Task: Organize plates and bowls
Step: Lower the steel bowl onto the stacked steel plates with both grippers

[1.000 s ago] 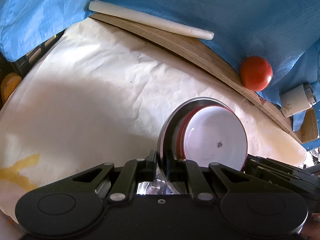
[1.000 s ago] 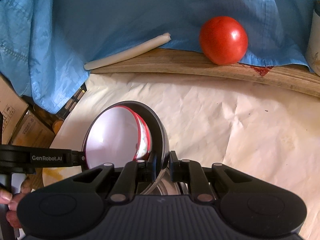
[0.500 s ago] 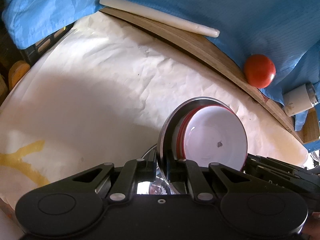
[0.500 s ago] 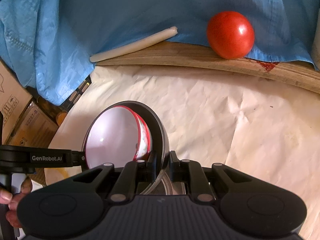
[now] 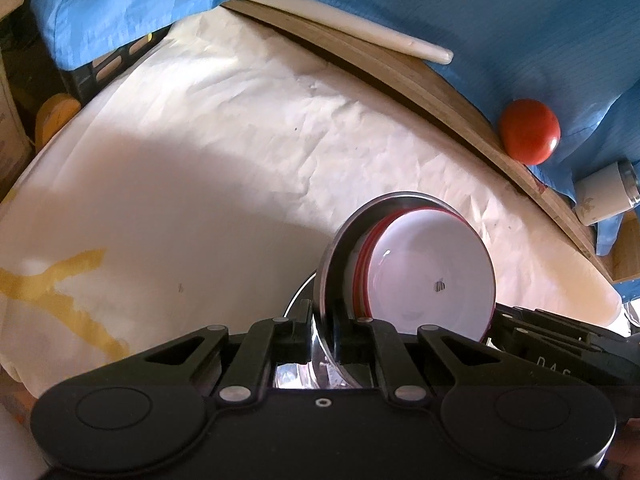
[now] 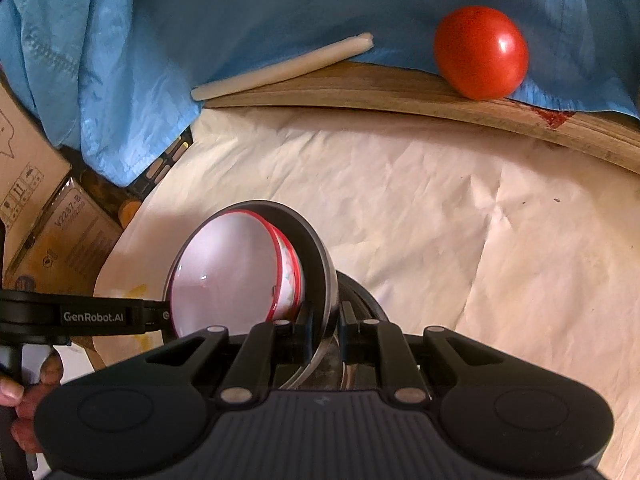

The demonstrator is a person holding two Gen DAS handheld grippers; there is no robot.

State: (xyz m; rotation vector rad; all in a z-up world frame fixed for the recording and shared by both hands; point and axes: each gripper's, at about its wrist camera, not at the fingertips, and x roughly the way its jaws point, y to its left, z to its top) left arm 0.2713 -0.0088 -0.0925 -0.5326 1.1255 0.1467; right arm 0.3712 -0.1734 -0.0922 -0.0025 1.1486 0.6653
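Note:
A steel bowl [image 5: 340,240] holds a nested white bowl with a red rim [image 5: 432,276]. My left gripper [image 5: 324,332] is shut on the steel bowl's rim on one side. My right gripper [image 6: 324,324] is shut on the rim [image 6: 320,248] on the opposite side, with the white bowl [image 6: 232,272] showing inside. The stack hangs above the paper-covered table, over a shiny round steel piece [image 5: 296,304] that is mostly hidden beneath it. The right gripper's body shows in the left wrist view [image 5: 560,356].
Cream paper [image 5: 240,160] covers the table, with a yellow stain [image 5: 64,280] at the left. A wooden edge [image 6: 400,92], a white stick [image 6: 280,68], a red tomato [image 6: 480,52] and blue cloth [image 6: 240,8] lie at the back. A white cylinder [image 5: 604,196] lies at the right. Cardboard boxes [image 6: 52,232] stand beyond the table's left edge.
Both grippers with the bowl stack have pulled back and risen a little from the table's back edge; the tomato and stick look farther off. The grips are unchanged.

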